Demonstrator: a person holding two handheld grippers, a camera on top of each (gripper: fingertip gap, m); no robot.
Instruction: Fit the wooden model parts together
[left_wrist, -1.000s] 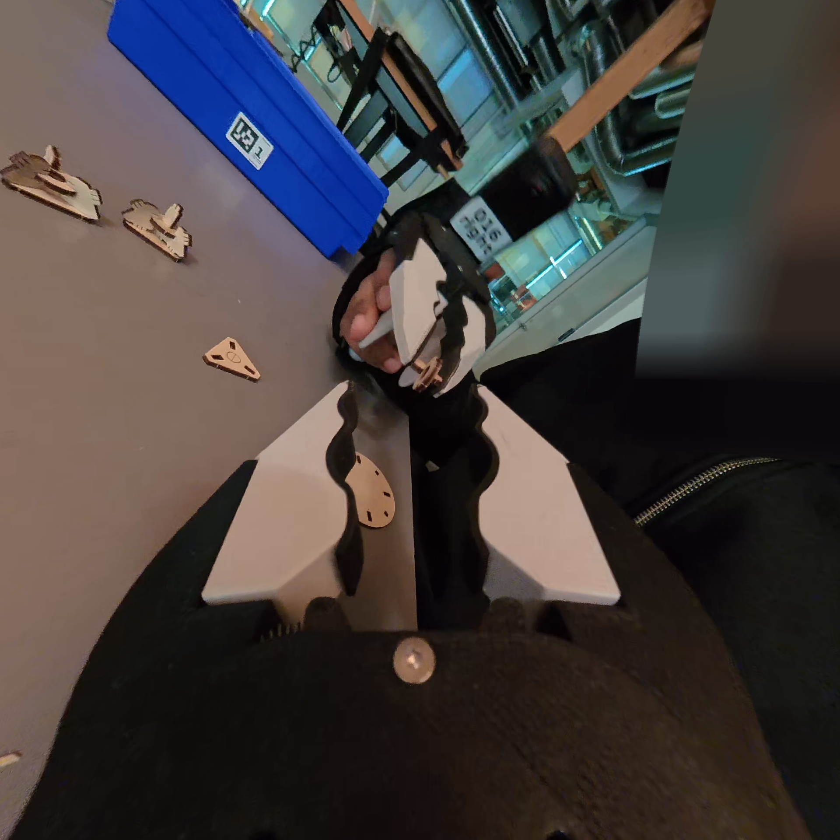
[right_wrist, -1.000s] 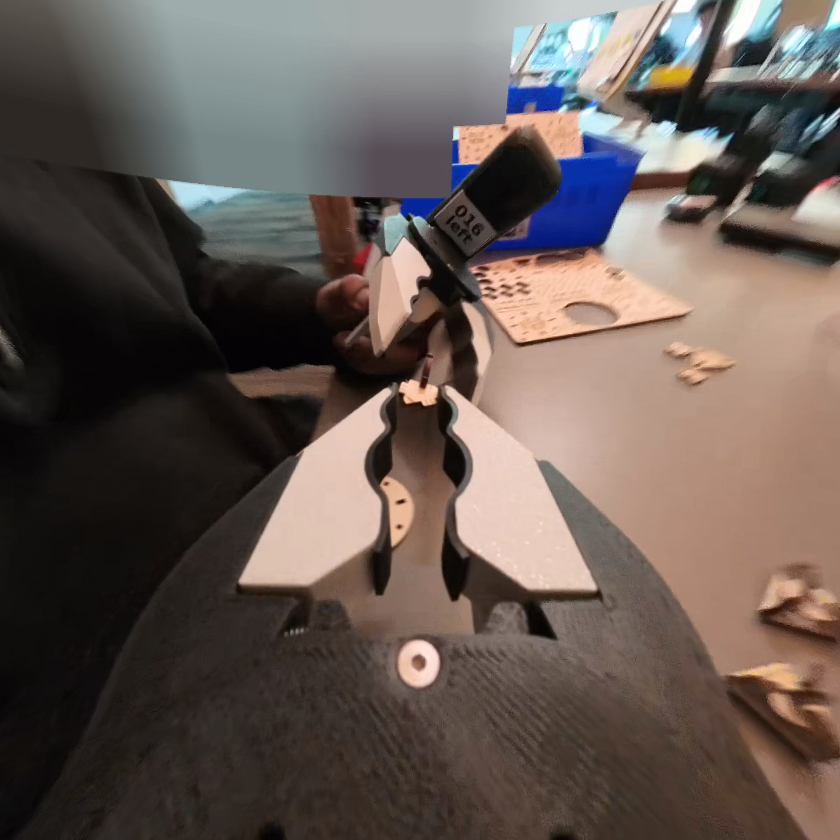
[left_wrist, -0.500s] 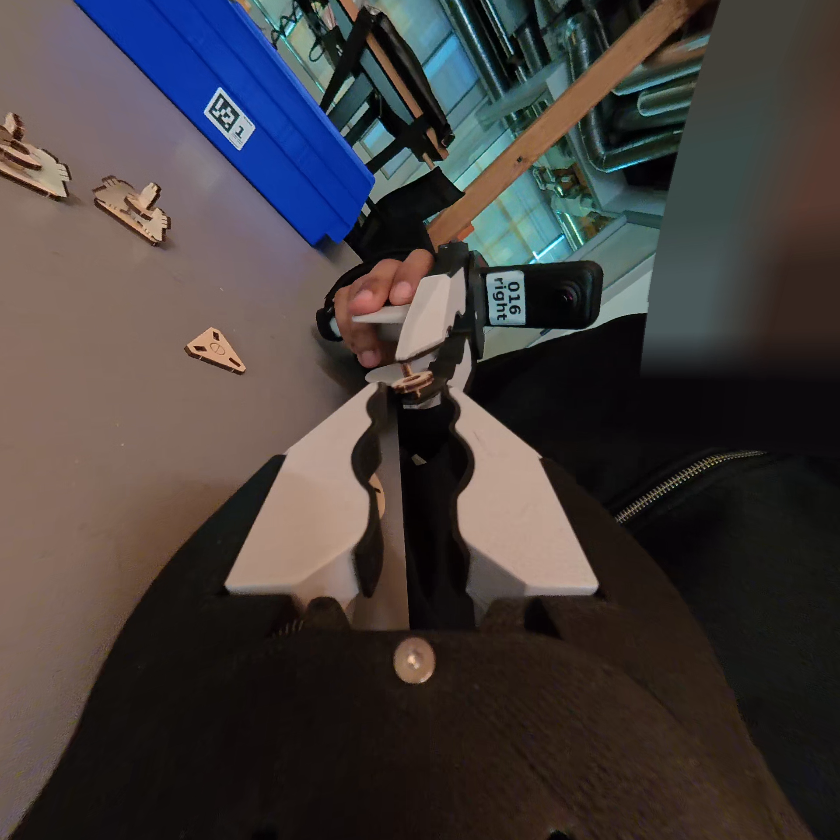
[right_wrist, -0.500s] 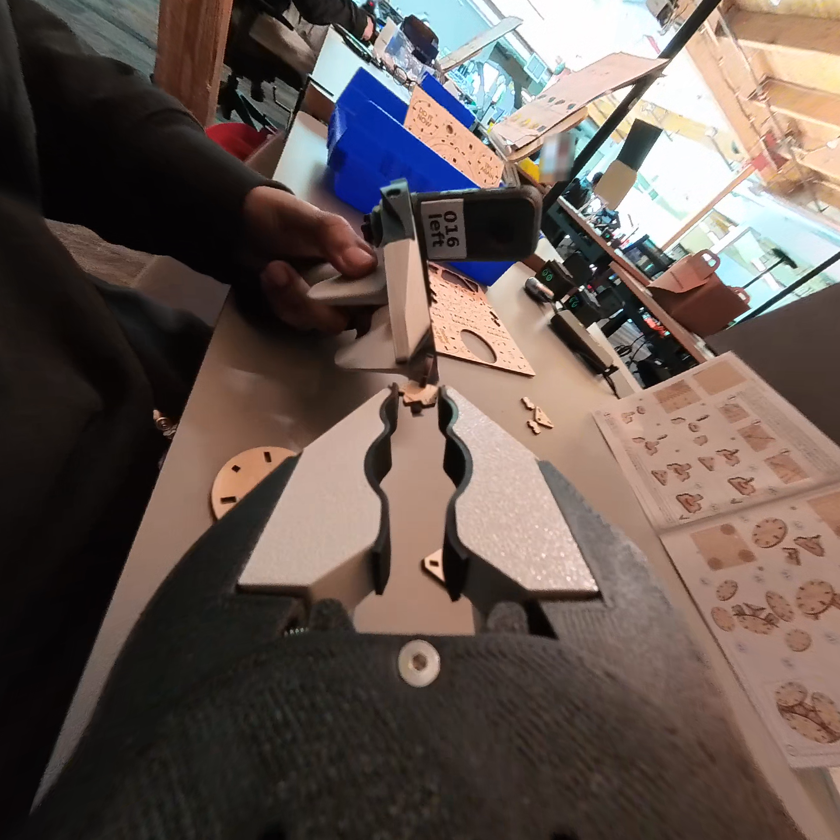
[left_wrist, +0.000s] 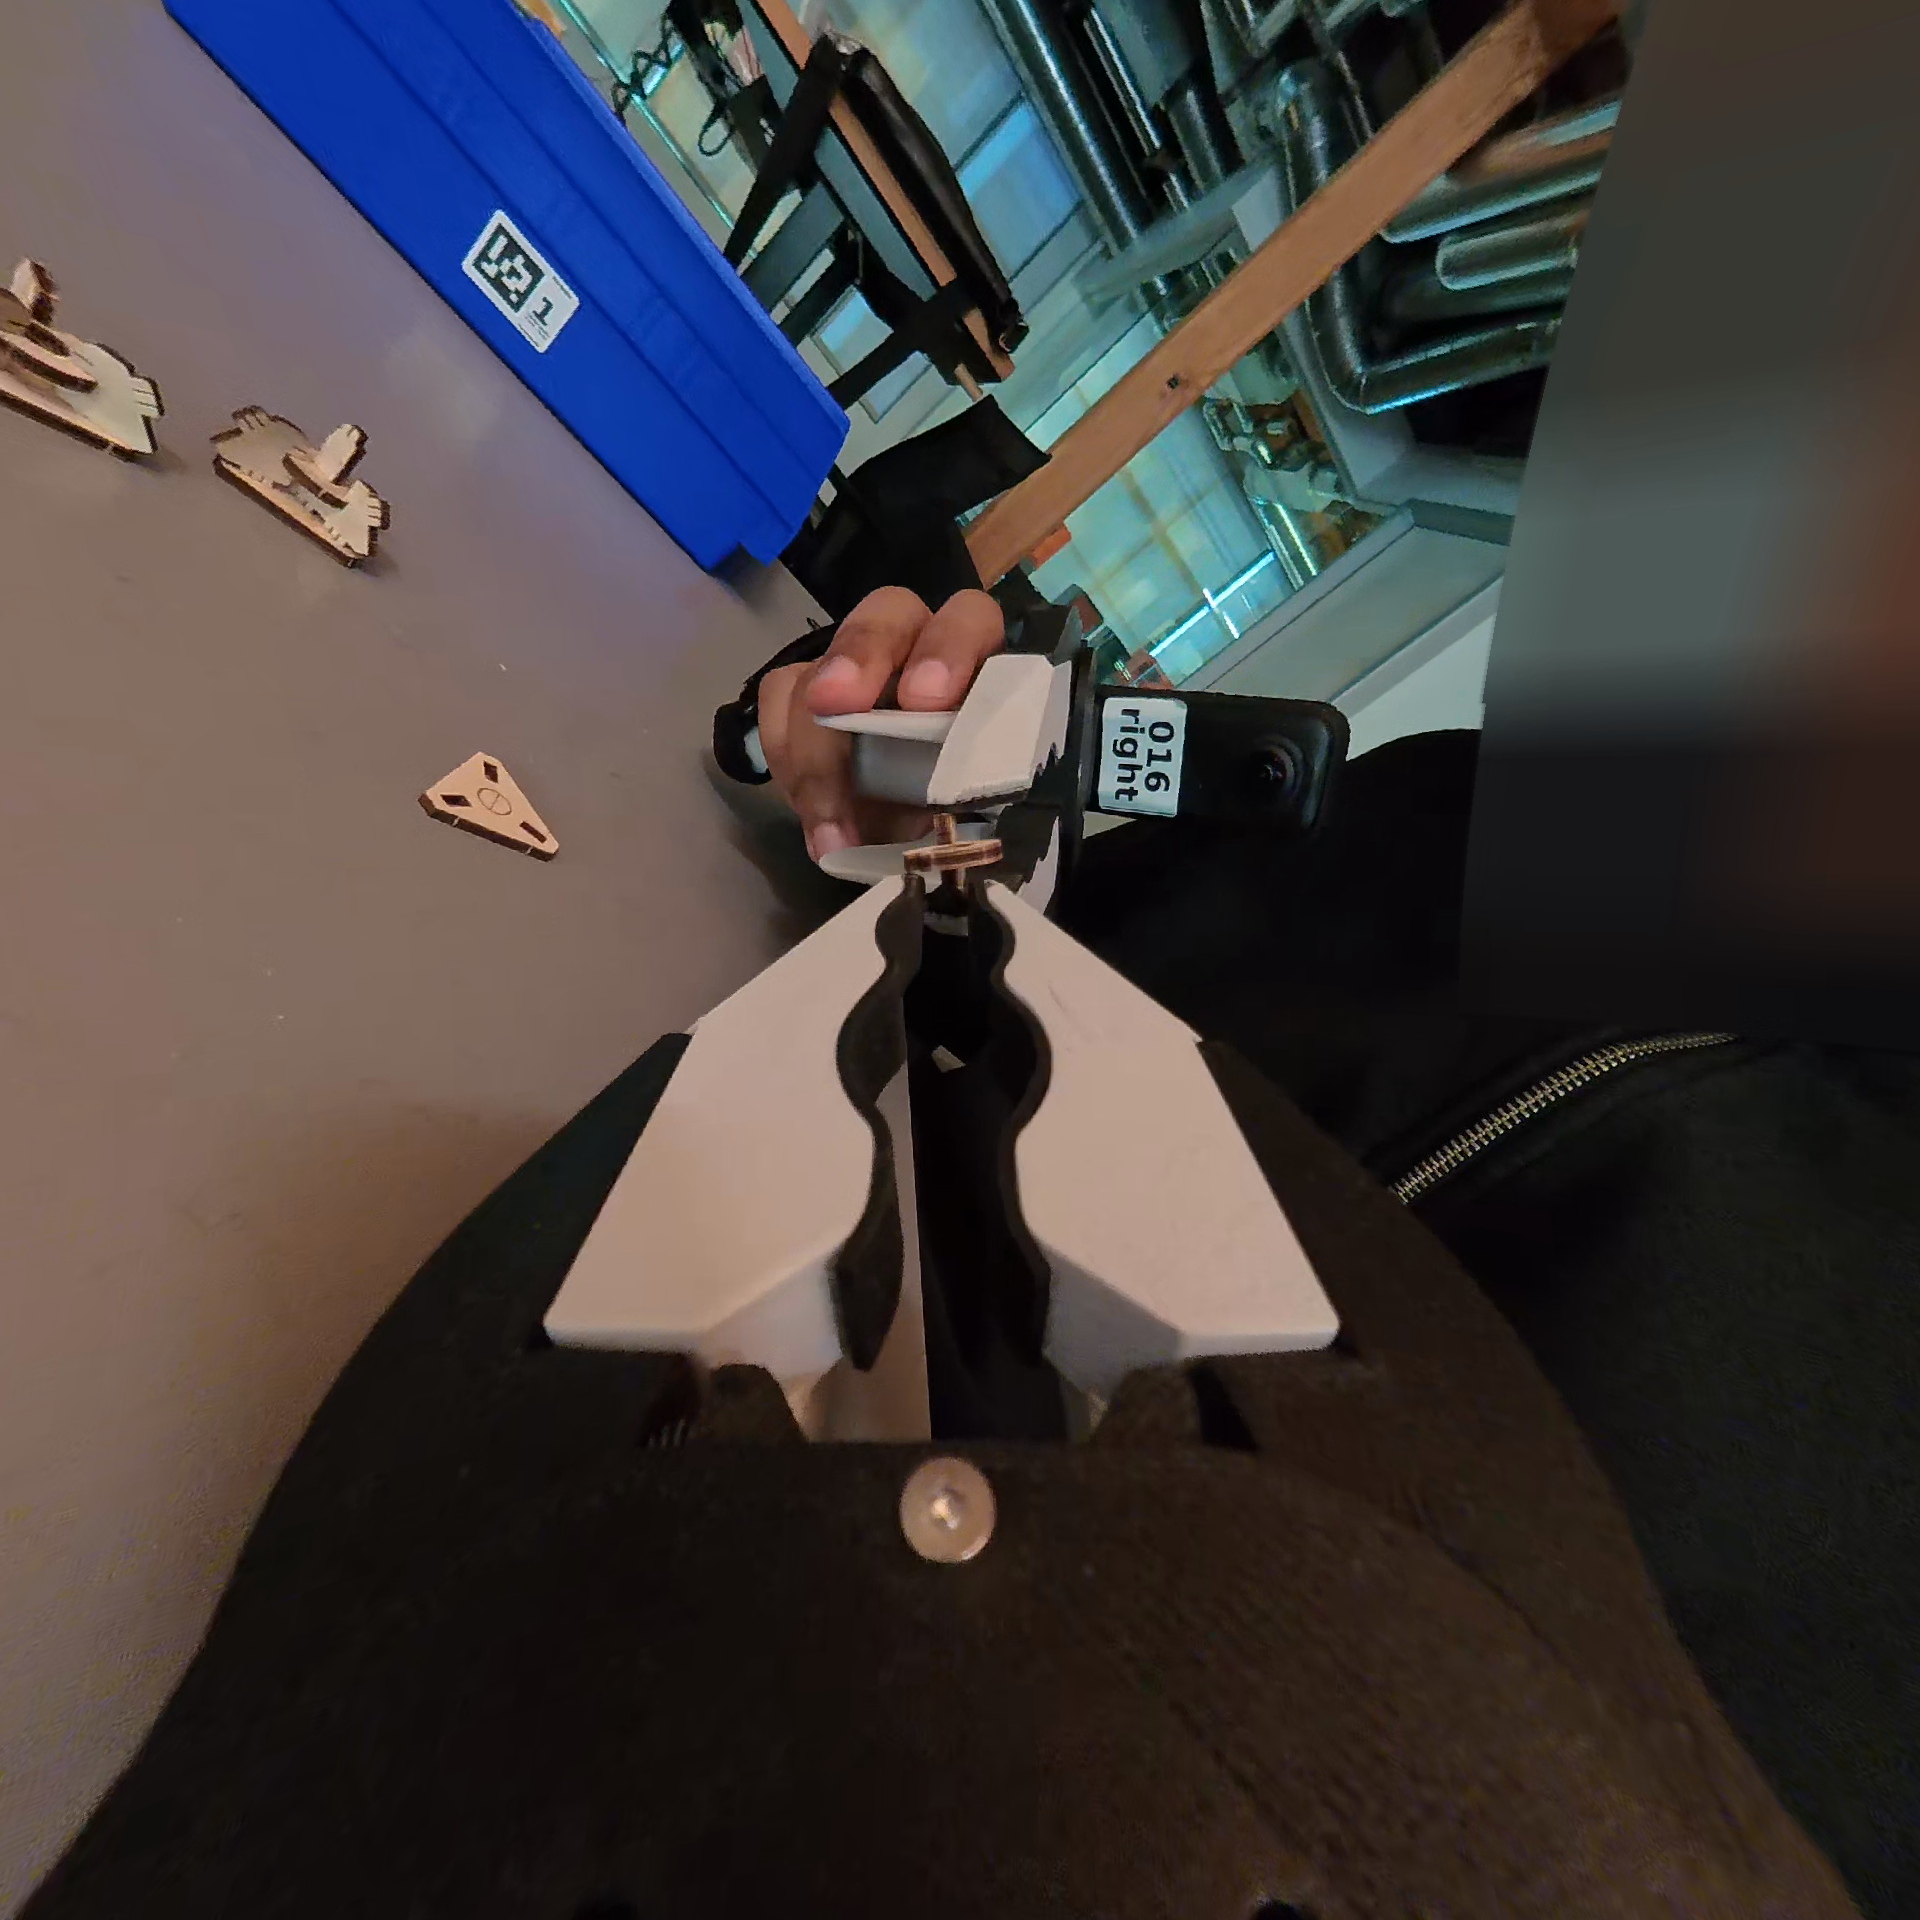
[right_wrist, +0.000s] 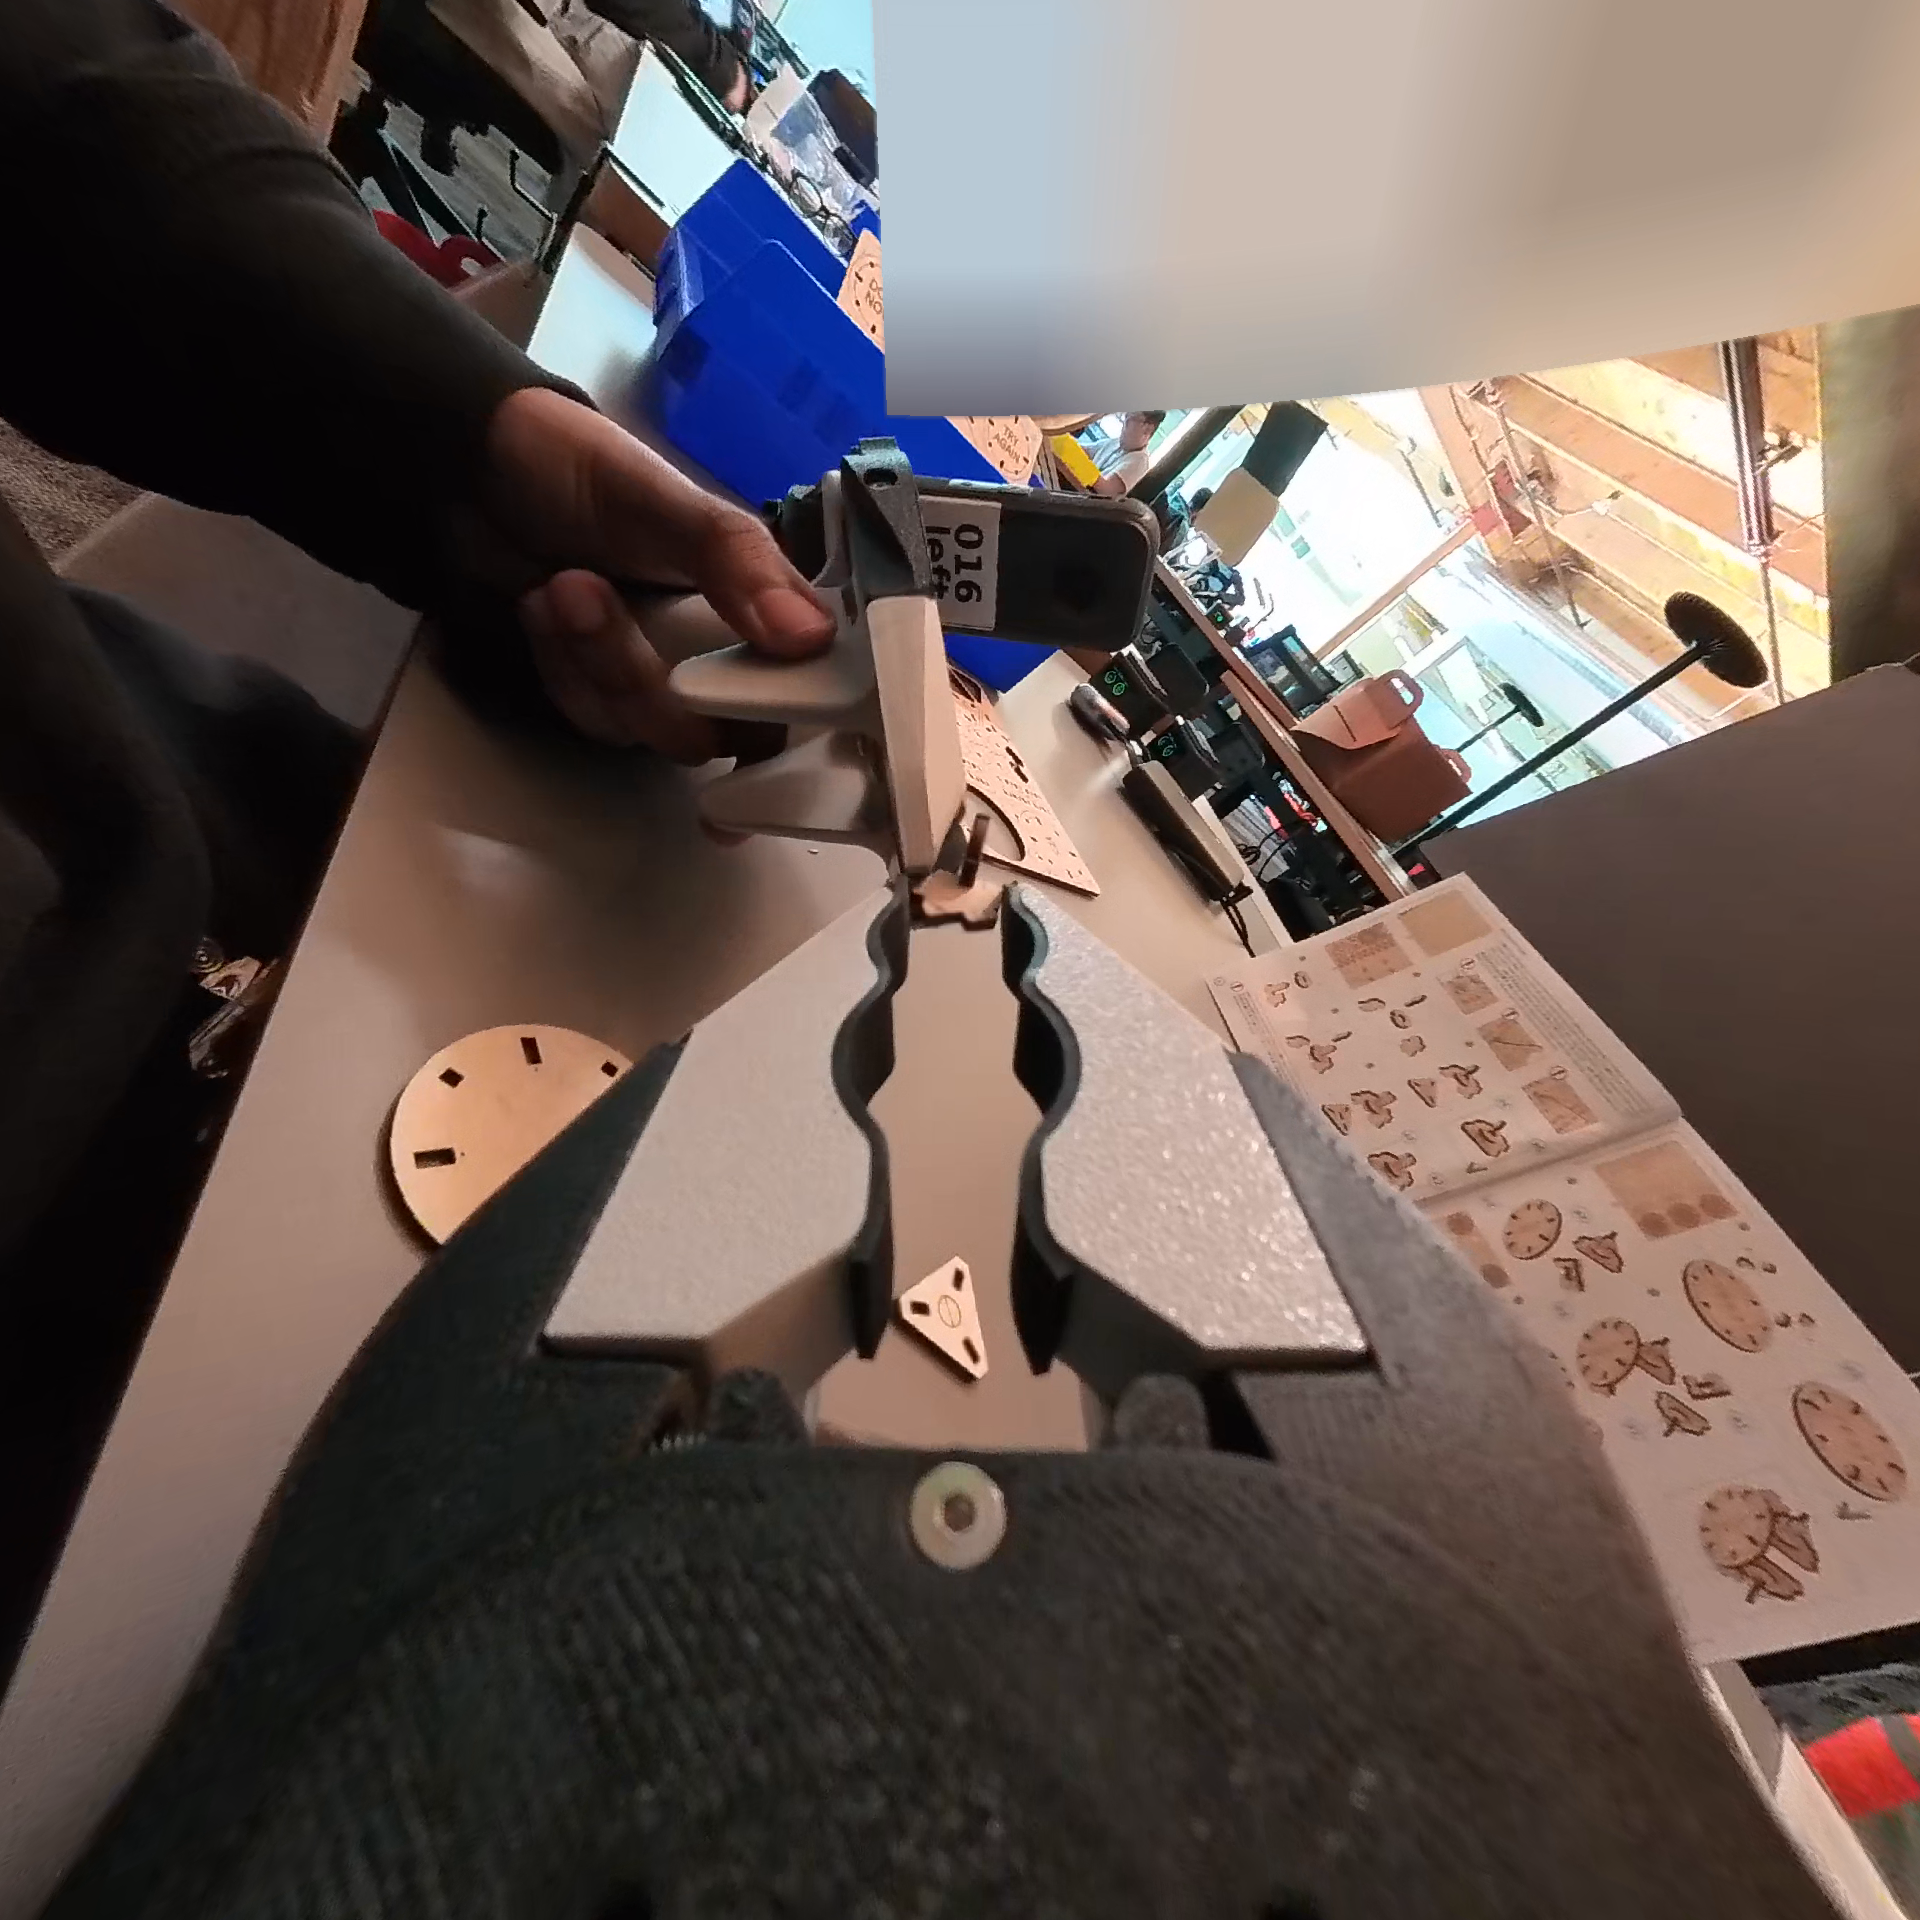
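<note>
While the right gripper (right_wrist: 951, 920) pinches a small flat wooden piece (right_wrist: 948, 908) at its fingertips, the left gripper (left_wrist: 943, 902) fingers appear closed on the thin peg (left_wrist: 943, 829) through it. A triangular plate (left_wrist: 488, 805) lies on the counter (left_wrist: 312, 1039) at nine o'clock.

Both views bend strongly at the edges. The left wrist view is dim, its worktop (left_wrist: 312, 987) dull grey-brown. The right wrist view's windows (right_wrist: 1382, 582) glare overexposed, with a soft sheen on the worktop beneath them and slight motion blur.
</note>
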